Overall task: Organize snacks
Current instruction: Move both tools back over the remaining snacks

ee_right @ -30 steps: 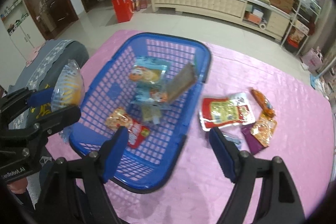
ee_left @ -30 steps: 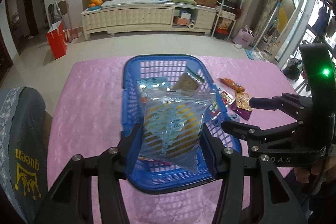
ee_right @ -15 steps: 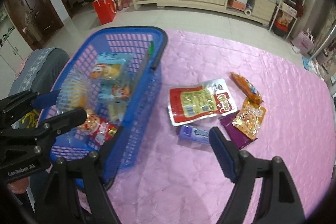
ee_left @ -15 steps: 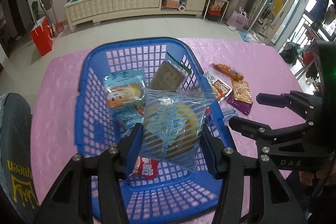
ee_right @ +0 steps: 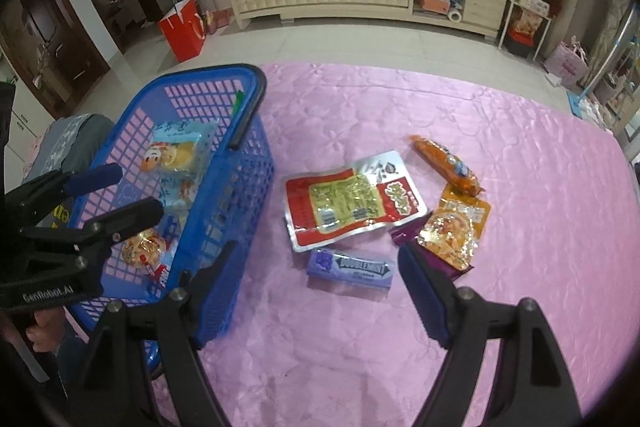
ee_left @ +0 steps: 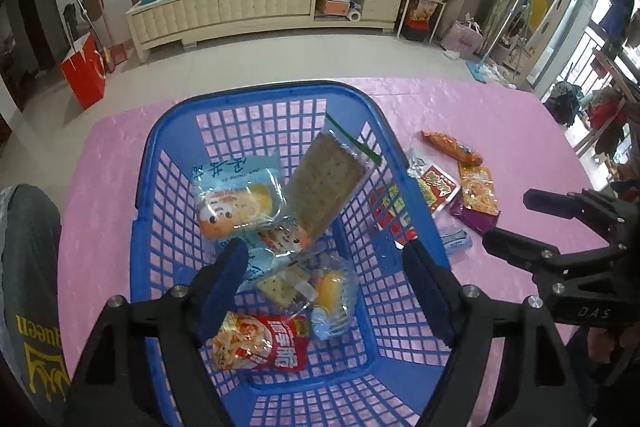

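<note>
My left hand-held gripper point(ee_left: 324, 279) hangs open over the blue basket point(ee_left: 256, 99) (snacks piled inside); my right hand-held gripper point(ee_right: 316, 291), open too, hovers above the gum pack point(ee_right: 349, 269) on the bench point(ee_right: 520, 155).

Left tool point(ee_left: 324, 279) spread wide, holding nothing. Right tool point(ee_right: 316, 279) also spread wide, empty, just right of it.

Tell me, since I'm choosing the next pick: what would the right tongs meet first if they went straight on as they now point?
Most likely the purple Doublemint gum pack, lying on the pink tablecloth between the open right tongs. Beyond it lies the red-and-silver snack pouch. Depth is hard to judge in this fisheye view.
</note>
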Tool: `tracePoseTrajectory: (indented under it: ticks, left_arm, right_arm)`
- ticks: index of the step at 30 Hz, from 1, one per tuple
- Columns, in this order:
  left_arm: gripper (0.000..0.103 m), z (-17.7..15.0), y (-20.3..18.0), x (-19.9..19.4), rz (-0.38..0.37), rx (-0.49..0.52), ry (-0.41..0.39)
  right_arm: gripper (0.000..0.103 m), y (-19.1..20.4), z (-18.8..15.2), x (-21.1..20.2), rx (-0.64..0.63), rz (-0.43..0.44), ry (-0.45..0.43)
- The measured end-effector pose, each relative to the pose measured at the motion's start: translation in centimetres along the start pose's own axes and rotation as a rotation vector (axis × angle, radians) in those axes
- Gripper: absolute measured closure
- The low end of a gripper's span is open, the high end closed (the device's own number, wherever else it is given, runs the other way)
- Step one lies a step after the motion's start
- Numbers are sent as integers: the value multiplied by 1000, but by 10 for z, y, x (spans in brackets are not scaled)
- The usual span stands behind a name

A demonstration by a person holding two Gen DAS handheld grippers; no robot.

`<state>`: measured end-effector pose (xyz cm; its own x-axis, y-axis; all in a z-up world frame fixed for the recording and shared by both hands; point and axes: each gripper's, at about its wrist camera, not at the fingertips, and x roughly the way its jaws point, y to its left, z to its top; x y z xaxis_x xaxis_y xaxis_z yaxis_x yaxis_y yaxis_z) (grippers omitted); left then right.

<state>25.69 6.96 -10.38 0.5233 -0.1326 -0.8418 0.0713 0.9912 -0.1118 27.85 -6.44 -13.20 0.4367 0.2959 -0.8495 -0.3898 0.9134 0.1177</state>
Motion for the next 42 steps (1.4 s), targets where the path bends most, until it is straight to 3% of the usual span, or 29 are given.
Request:
tracePoseTrajectory:
  ticks: [18,28,42]
  left_arm:
    - [25,-4,-76,-58,-14,100,-84]
    - [25,-8,-139,-43,-21,163,-65]
    - [25,-7,-193,0,5,280,-2]
  right_arm:
    - [21,-34,-18,-66,35,-14,-85]
    - [21,-84,-37,-84,69,-34,-104]
    - [21,-148,-60,-67,97,-35,-71]
